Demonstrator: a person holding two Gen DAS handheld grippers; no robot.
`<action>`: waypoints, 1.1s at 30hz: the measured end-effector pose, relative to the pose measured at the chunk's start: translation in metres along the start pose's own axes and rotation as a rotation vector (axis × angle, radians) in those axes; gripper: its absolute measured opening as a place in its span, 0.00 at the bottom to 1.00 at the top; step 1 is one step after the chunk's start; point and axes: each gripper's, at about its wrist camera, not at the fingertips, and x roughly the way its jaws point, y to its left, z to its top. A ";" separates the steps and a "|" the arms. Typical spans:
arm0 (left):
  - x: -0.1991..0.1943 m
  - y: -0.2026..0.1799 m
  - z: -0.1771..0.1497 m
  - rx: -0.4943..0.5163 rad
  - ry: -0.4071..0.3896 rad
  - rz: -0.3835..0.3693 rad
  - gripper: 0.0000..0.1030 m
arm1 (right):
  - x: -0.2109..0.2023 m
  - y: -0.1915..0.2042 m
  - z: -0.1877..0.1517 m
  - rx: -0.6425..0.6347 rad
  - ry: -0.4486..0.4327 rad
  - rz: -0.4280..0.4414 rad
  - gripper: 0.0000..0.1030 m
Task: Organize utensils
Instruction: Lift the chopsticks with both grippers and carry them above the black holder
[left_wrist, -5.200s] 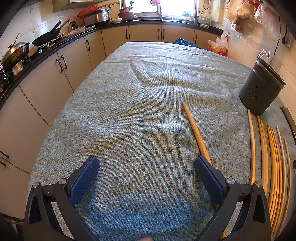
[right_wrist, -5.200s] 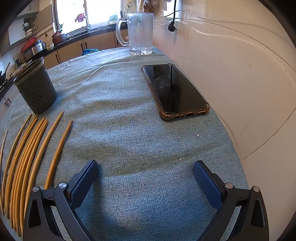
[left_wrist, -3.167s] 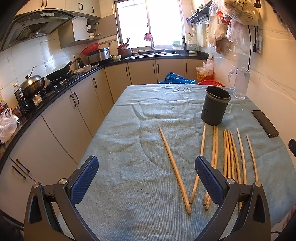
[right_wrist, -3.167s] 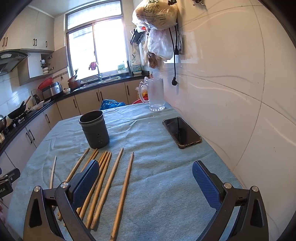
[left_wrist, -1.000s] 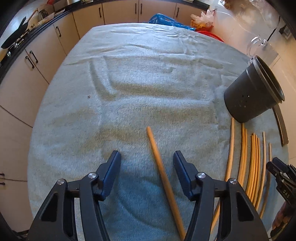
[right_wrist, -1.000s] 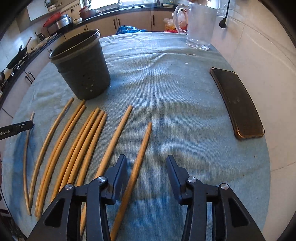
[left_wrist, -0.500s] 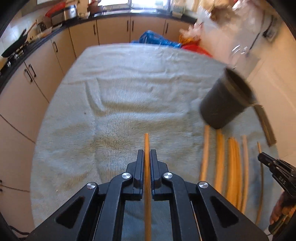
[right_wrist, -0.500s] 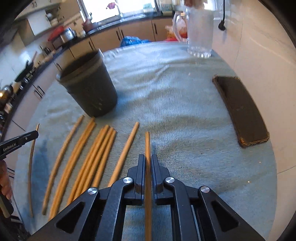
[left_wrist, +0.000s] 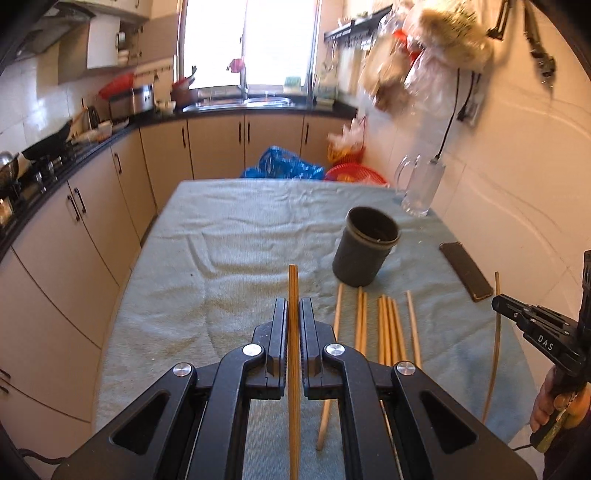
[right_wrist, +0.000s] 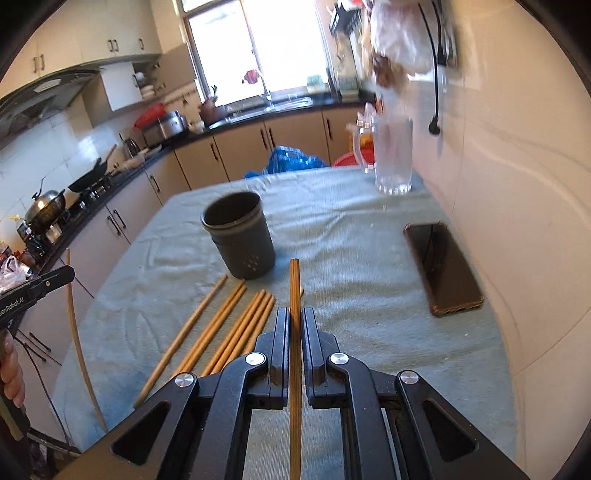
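Both chopsticks have left the bench (left_wrist: 229, 236): left claw (left_wrist: 293, 314) clamps one chopstick (left_wrist: 293, 291), right claw (right_wrist: 294, 325) clamps another chopstick (right_wrist: 294, 284).

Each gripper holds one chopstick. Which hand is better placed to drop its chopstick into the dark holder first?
Probably the right gripper: its chopstick points just beside the holder, closer than the left gripper appears.

One wooden chopstick (left_wrist: 293, 332) is clamped lengthwise in the left gripper (left_wrist: 293, 314), its tip jutting ahead of the fingers, clear of the cloth. A second chopstick (right_wrist: 294, 317) sits the same way in the right gripper (right_wrist: 294, 321). Loose chopsticks (right_wrist: 236, 325) lie side by side below, between both grippers. The dark holder (right_wrist: 240, 236) stands upright and empty just beyond them.
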 end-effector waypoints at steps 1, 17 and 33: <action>-0.009 -0.001 -0.002 0.001 -0.017 0.000 0.05 | -0.008 0.003 -0.001 -0.008 -0.016 -0.001 0.06; -0.061 -0.004 -0.009 -0.032 -0.115 -0.071 0.05 | -0.052 0.025 -0.004 -0.057 -0.113 0.019 0.06; -0.063 -0.018 0.041 -0.013 -0.190 -0.129 0.05 | -0.056 0.033 0.034 -0.065 -0.189 0.037 0.06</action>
